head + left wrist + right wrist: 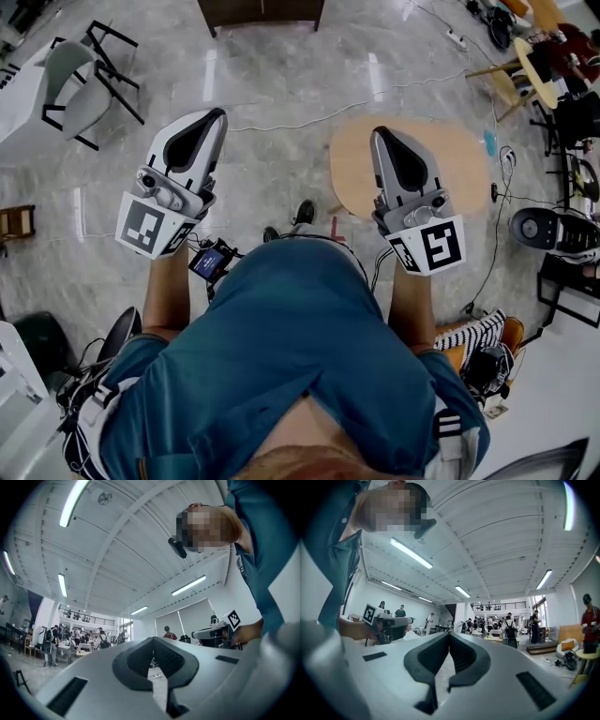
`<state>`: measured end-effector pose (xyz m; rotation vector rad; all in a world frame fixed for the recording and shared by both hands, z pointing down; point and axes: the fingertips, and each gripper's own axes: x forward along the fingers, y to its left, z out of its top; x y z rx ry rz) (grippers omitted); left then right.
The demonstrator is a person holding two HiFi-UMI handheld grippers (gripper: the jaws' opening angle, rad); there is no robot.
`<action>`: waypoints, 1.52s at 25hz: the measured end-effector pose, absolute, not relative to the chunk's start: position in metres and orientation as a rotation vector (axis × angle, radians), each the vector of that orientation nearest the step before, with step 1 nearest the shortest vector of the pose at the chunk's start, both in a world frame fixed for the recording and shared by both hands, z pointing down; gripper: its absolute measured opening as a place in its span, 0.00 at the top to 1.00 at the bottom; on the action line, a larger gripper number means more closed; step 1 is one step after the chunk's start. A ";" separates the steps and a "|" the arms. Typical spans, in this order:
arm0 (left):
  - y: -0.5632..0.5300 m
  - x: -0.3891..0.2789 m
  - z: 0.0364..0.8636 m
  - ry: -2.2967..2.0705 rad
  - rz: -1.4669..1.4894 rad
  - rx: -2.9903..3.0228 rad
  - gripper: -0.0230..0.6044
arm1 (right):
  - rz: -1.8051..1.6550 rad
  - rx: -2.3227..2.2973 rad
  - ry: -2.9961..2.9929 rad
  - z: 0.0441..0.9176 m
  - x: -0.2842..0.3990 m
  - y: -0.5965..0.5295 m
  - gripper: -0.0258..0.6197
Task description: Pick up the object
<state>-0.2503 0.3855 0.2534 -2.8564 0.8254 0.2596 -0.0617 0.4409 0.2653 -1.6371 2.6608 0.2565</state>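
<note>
**Both my grippers shut tight and carrying nothing, held out in front of me**

My left gripper has its jaws pressed together at the tips, pinching nothing, and it hangs above the grey marble floor. My right gripper is closed the same way, with only air in the hollow behind its tips. Seen from above, it overlaps a round wooden table below it. A white chair stands well off to the left. I cannot tell which thing is the object I am to pick up.
</note>
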 end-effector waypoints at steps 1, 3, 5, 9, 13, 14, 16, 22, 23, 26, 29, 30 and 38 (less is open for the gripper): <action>0.380 -0.247 0.254 0.831 0.256 -2.855 0.96 | 0.250 -1.633 2.663 0.268 -0.058 0.435 0.94; 0.371 -0.241 0.255 0.844 0.249 -2.853 0.96 | 0.243 -1.620 2.667 0.271 -0.051 0.424 0.94; 0.361 -0.234 0.254 0.849 0.235 -2.843 0.96 | 0.249 -1.602 2.665 0.269 -0.043 0.411 0.94; 0.338 -0.213 0.248 0.877 0.215 -2.815 0.96 | 0.251 -1.552 2.670 0.267 -0.023 0.382 0.94; 0.318 -0.192 0.247 0.908 0.188 -2.792 0.96 | 0.245 -1.514 2.676 0.267 0.001 0.355 0.94; 0.314 -0.190 0.248 0.920 0.182 -2.787 0.96 | 0.243 -1.502 2.679 0.268 0.004 0.349 0.94; 0.305 -0.186 0.248 0.943 0.180 -2.775 0.96 | 0.242 -1.476 2.693 0.270 0.008 0.338 0.94; 0.275 -0.176 0.256 0.950 0.137 -2.777 0.96 | 0.208 -1.462 2.706 0.278 0.016 0.302 0.94; 0.269 -0.177 0.257 0.945 0.130 -2.776 0.96 | 0.202 -1.464 2.708 0.280 0.014 0.297 0.94; 0.249 -0.183 0.261 0.934 0.147 -2.785 0.96 | 0.196 -1.490 2.714 0.288 0.010 0.279 0.94; 0.230 -0.187 0.264 0.898 0.153 -2.802 0.96 | 0.195 -1.530 2.691 0.287 0.005 0.263 0.94; 0.221 -0.190 0.263 0.886 0.156 -2.809 0.96 | 0.193 -1.542 2.682 0.285 0.002 0.257 0.94; 0.144 -0.209 0.261 0.797 0.211 -2.858 0.96 | 0.237 -1.615 2.661 0.276 -0.030 0.194 0.94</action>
